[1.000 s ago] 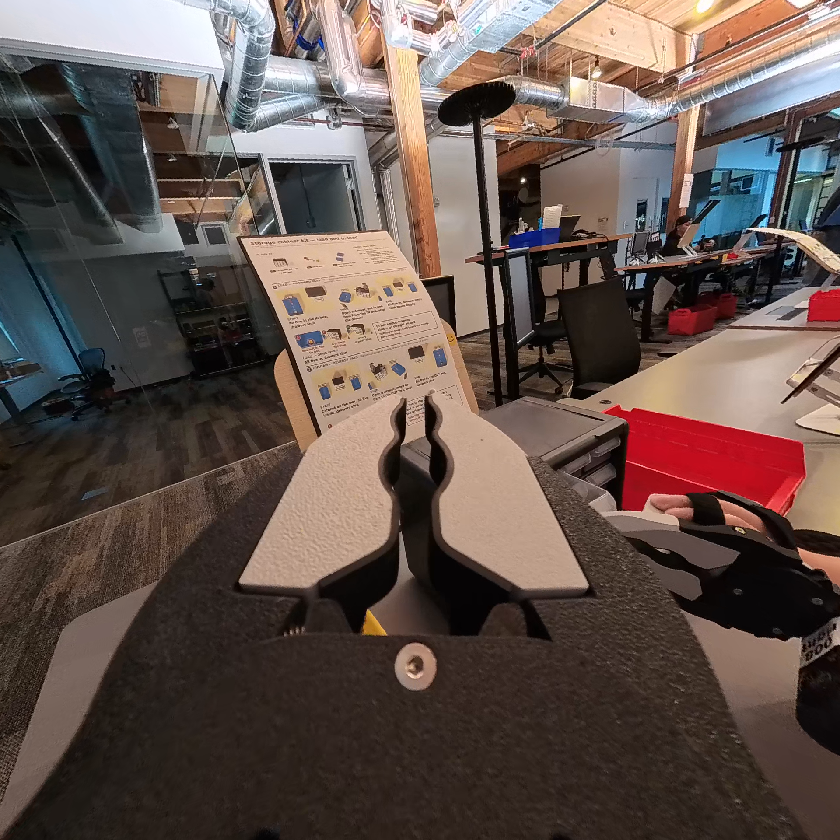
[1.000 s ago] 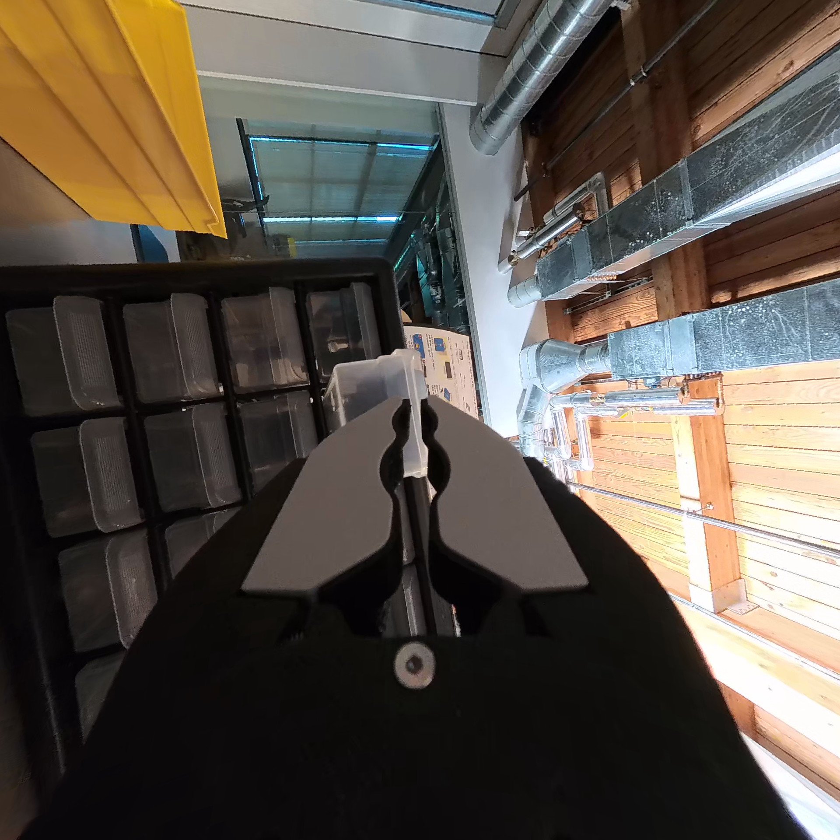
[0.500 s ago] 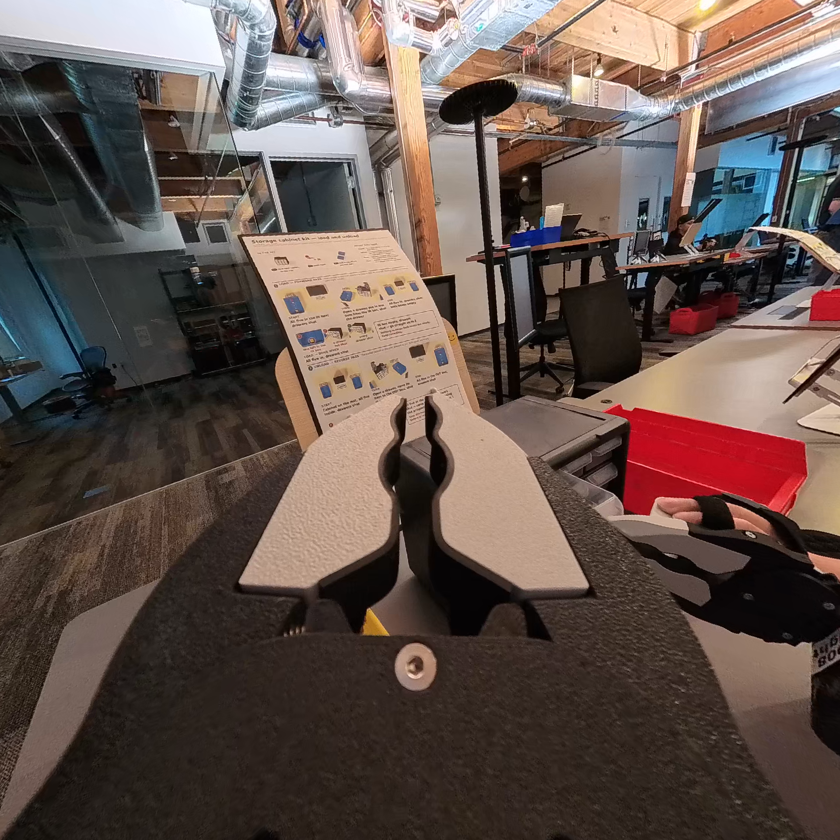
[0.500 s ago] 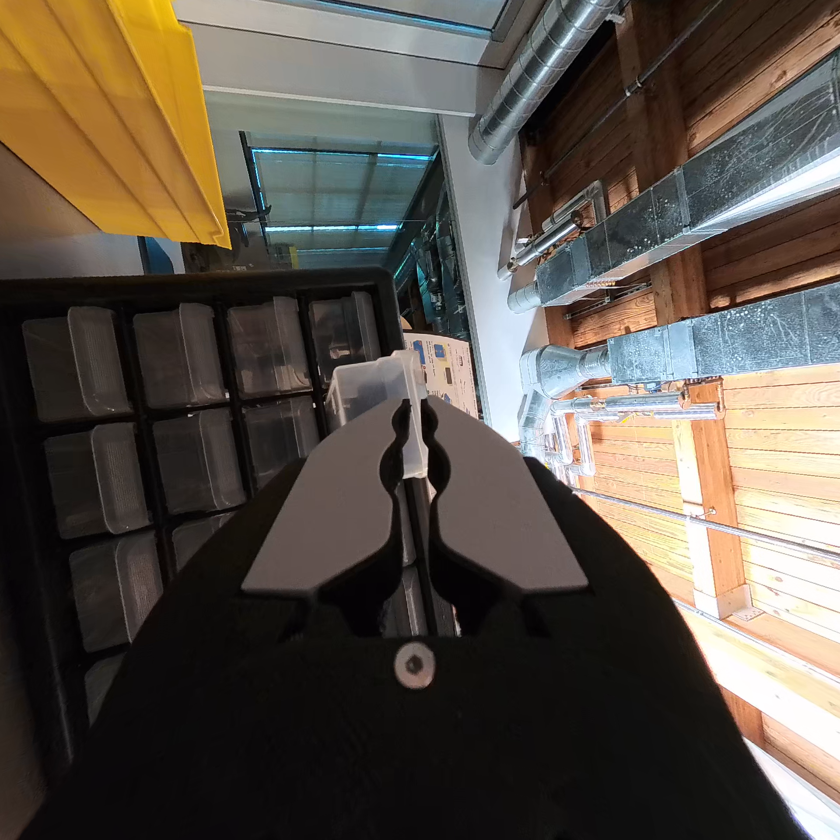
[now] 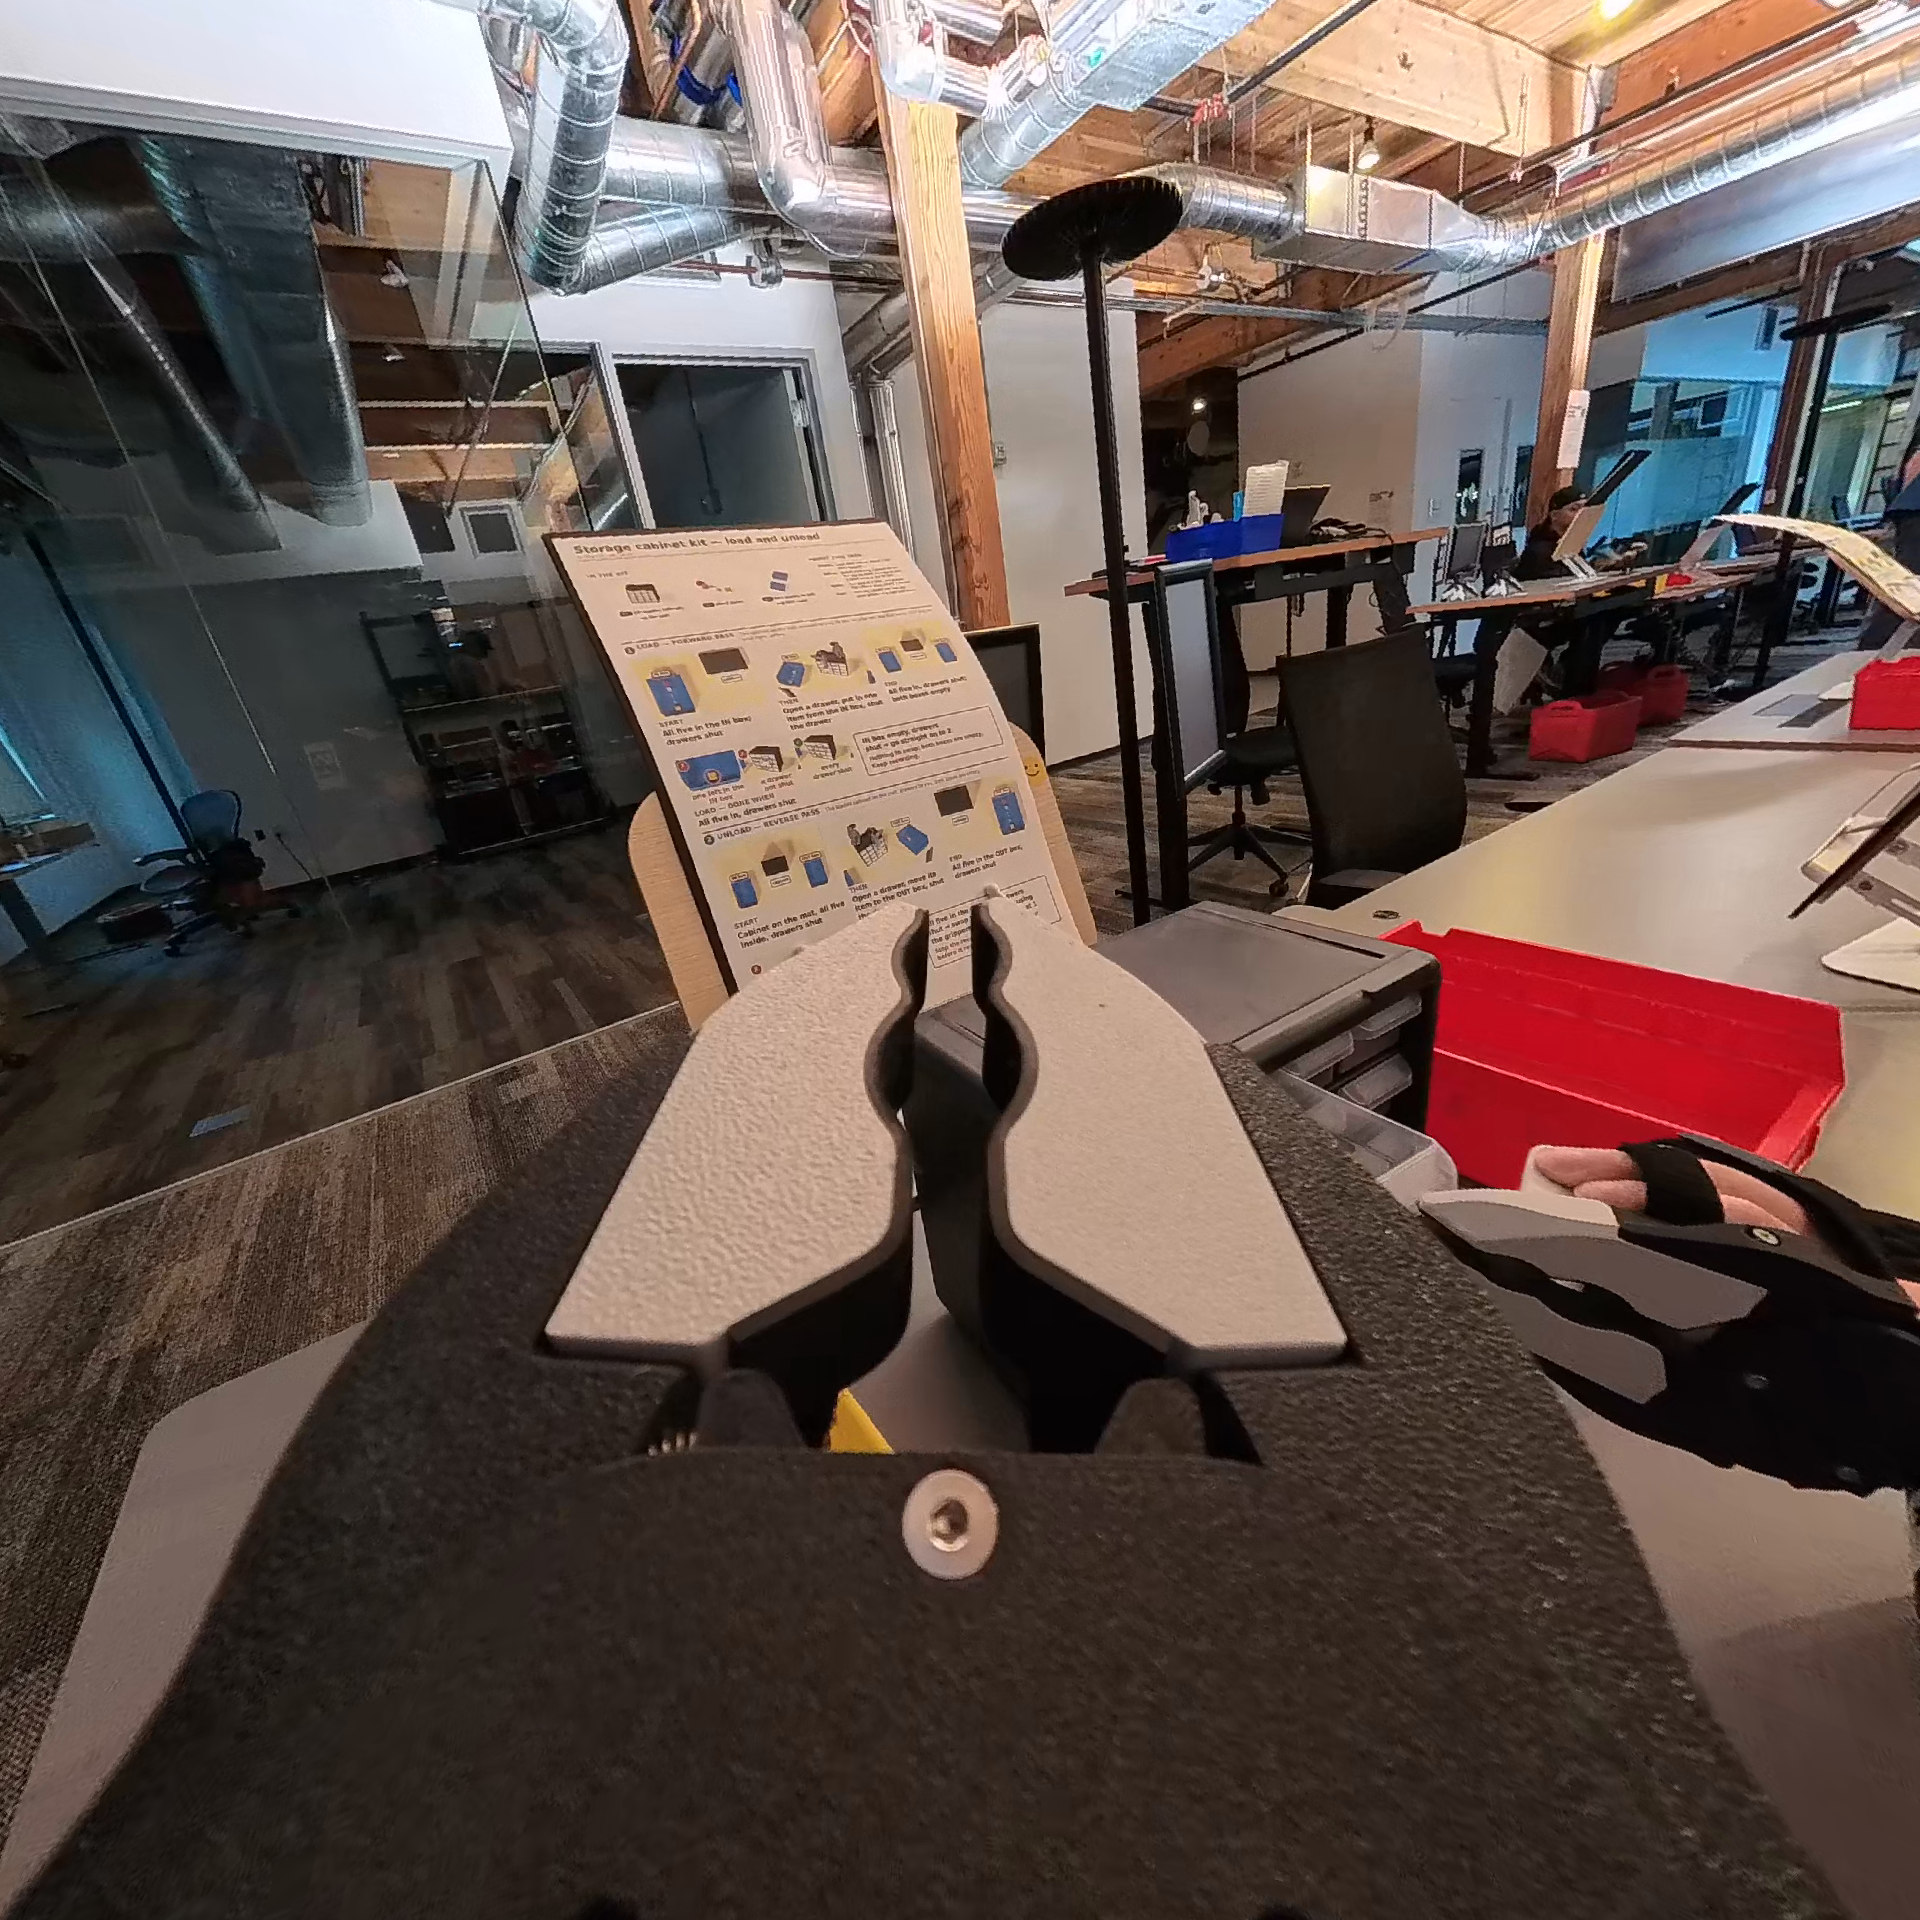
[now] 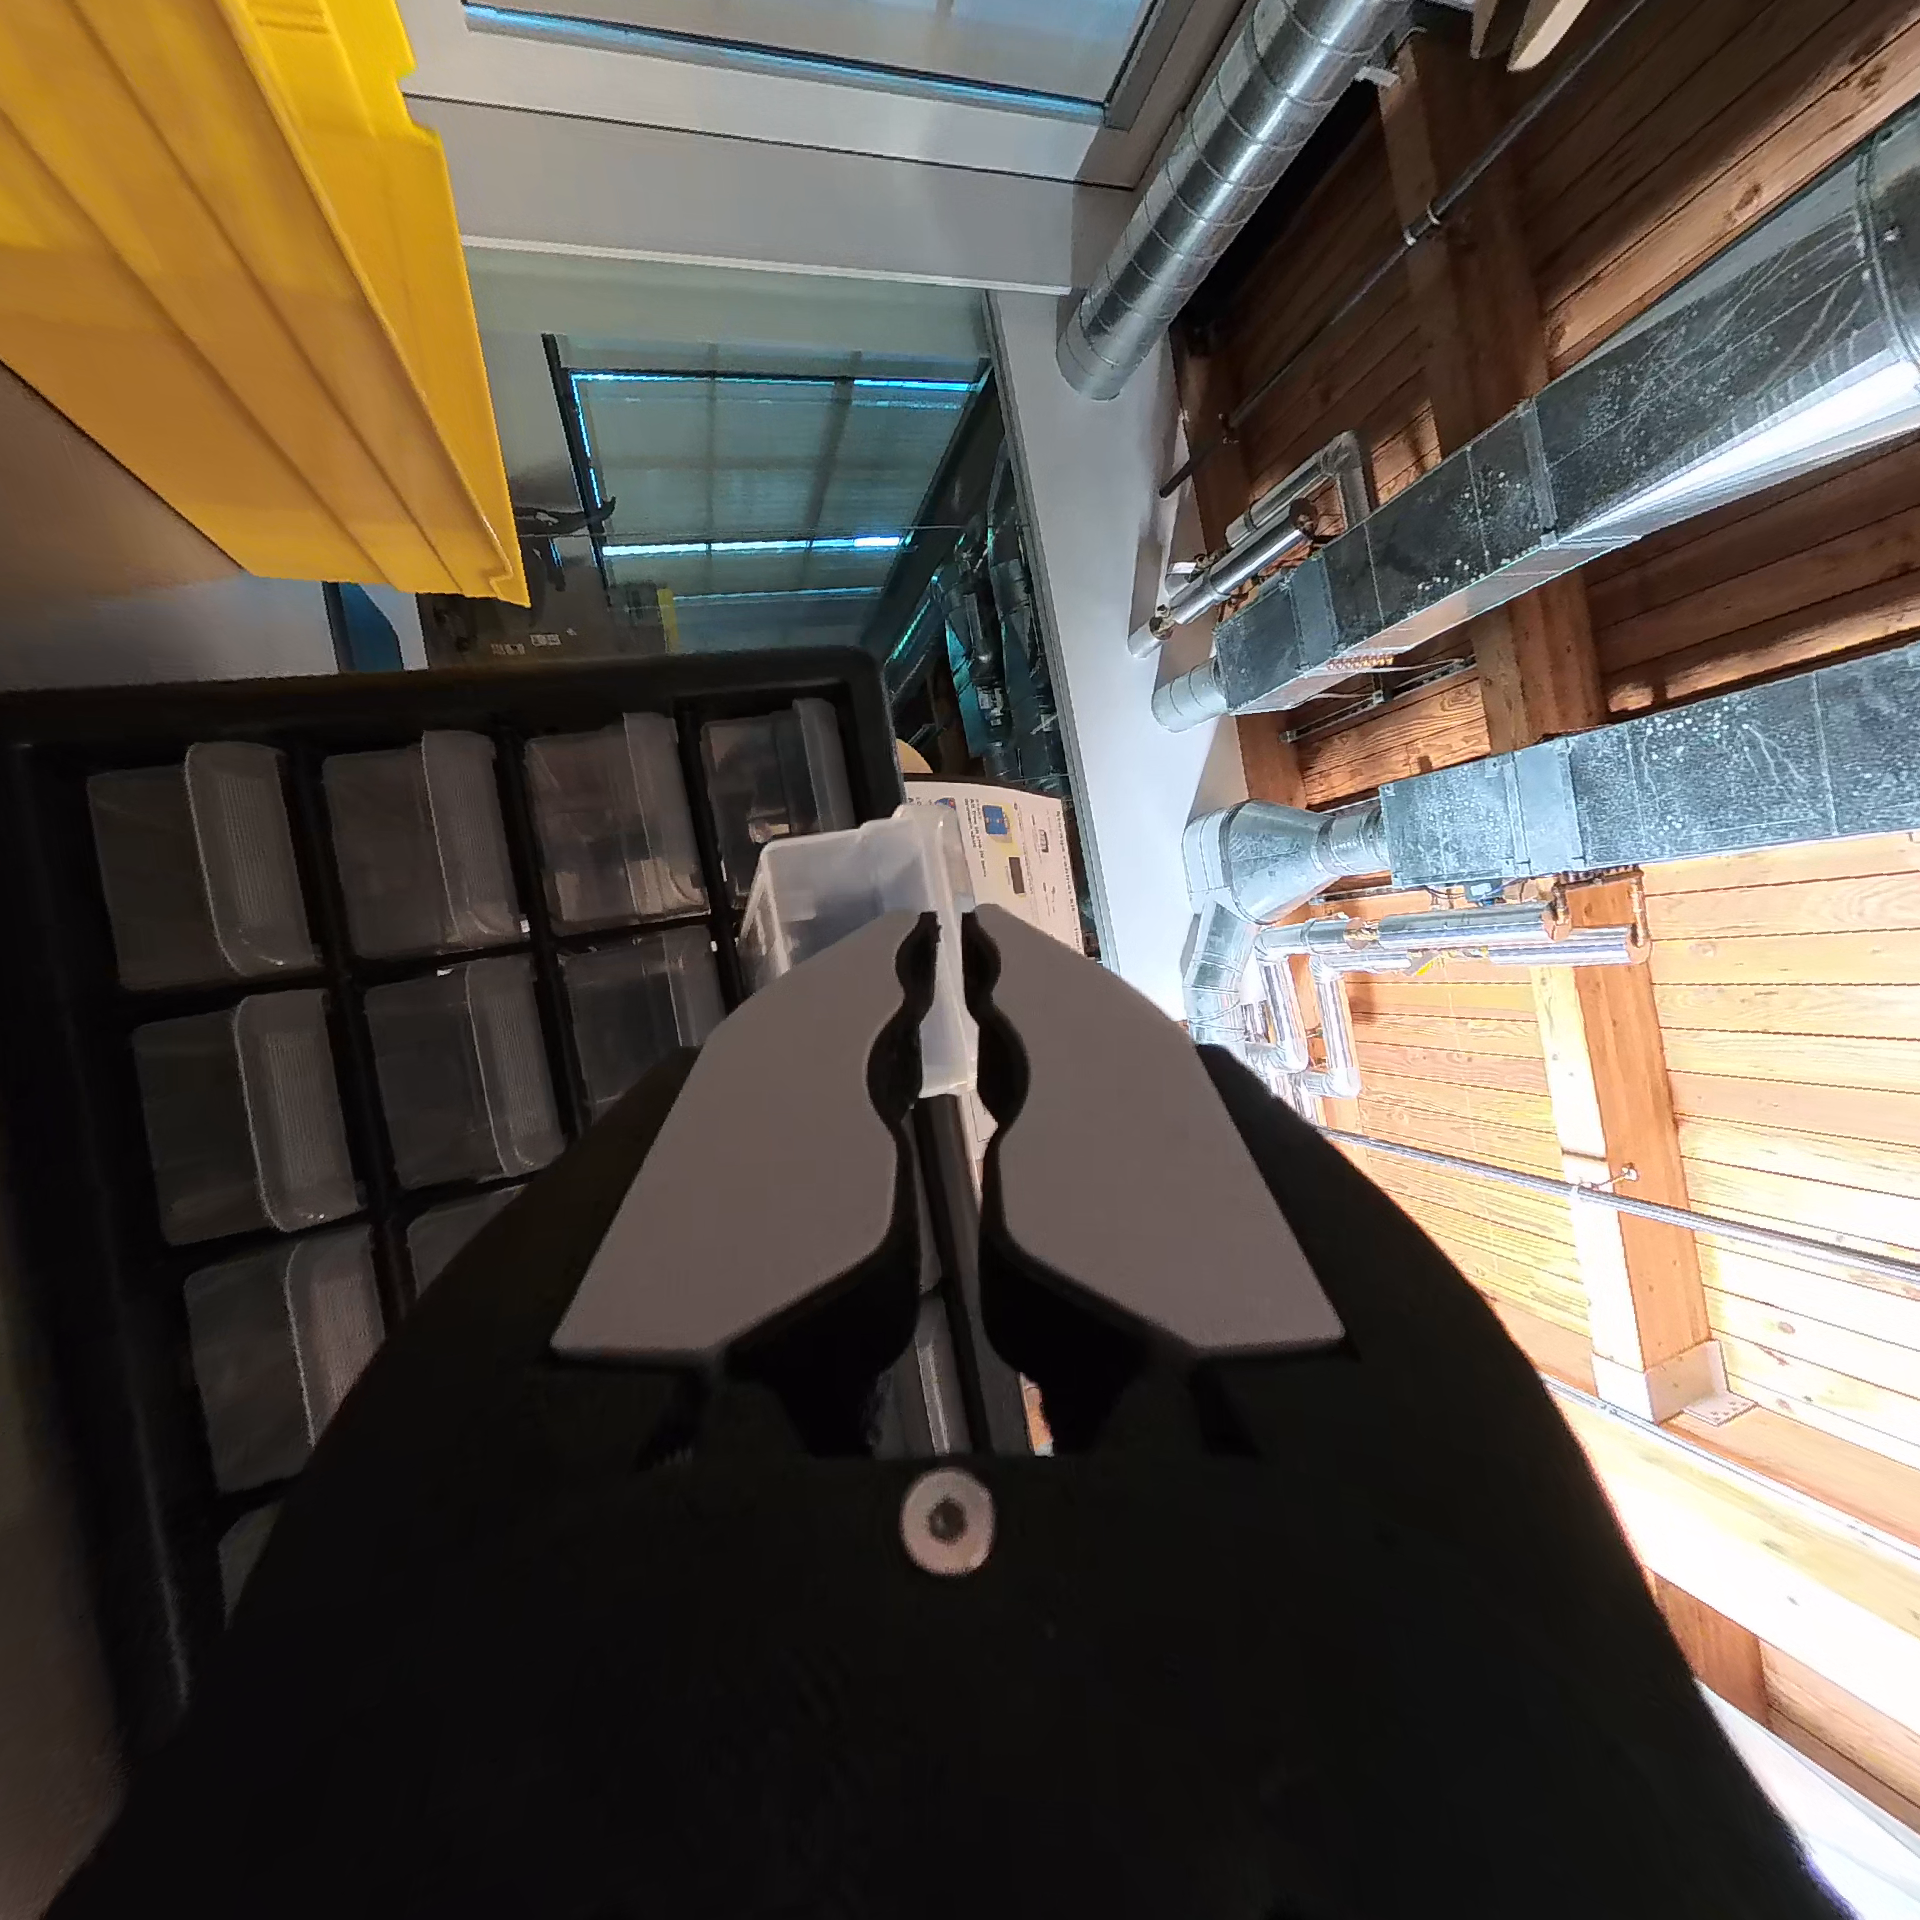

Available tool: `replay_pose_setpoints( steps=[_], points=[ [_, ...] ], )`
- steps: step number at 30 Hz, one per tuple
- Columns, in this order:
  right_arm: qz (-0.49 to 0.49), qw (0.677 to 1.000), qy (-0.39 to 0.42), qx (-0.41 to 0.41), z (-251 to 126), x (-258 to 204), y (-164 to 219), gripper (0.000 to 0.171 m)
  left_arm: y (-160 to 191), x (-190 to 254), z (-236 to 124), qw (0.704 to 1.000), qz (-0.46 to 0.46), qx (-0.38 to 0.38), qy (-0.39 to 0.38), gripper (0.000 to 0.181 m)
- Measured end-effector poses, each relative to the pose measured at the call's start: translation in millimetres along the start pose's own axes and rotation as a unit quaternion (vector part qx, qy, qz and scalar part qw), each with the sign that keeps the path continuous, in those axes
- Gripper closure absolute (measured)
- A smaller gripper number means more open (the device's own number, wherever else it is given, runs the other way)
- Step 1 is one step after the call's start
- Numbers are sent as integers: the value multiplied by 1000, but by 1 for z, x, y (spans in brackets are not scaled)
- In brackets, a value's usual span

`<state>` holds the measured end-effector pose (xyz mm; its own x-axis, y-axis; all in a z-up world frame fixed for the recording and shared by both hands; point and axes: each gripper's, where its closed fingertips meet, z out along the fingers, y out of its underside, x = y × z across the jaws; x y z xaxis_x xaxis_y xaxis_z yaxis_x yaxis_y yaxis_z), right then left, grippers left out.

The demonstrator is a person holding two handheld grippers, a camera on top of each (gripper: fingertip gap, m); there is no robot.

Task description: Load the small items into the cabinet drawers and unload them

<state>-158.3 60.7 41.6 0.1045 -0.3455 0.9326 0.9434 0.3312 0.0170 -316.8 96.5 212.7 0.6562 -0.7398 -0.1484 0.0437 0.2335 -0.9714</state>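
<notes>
Right hand-held gripper [image 6: 948, 935] is clamped on the front lip of a clear drawer [image 6: 831, 883], pulled partway out at the cabinet [image 6: 436, 696] edge. Neighbouring drawers are seated flush. A yellow bin [image 6: 208, 260] is seen beyond the cabinet.

Left gripper [image 5: 948, 940]: two pale grey, pebble-textured fingers with wavy inner edges, on a black grainy body; one silver screw at lower centre.
Right gripper [image 6: 948, 935]: same form, darker grey fingers, smooth black body, matching screw.
Hand [image 5: 1704, 1195], frame right: black strap across fingers.
</notes>
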Motion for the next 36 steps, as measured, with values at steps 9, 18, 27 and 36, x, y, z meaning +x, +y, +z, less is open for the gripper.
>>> replay_pose_setpoints(
  steps=[9,18,27,36],
  points=[
    [8,1000,4,10,-5,4,-6,166,0,-1,-1,1000,-1,1,0,174],
    [12,1000,5,11,-8,4,-5,166,-1,-1,-1,1000,-2,3,0,174],
    [21,1000,6,6,-11,6,0,164,-1,-1,-1,1000,0,2,0,174],
    [22,1000,0,11,-10,2,-1,154,0,-1,-2,1000,0,3,-1,174]
  ],
)
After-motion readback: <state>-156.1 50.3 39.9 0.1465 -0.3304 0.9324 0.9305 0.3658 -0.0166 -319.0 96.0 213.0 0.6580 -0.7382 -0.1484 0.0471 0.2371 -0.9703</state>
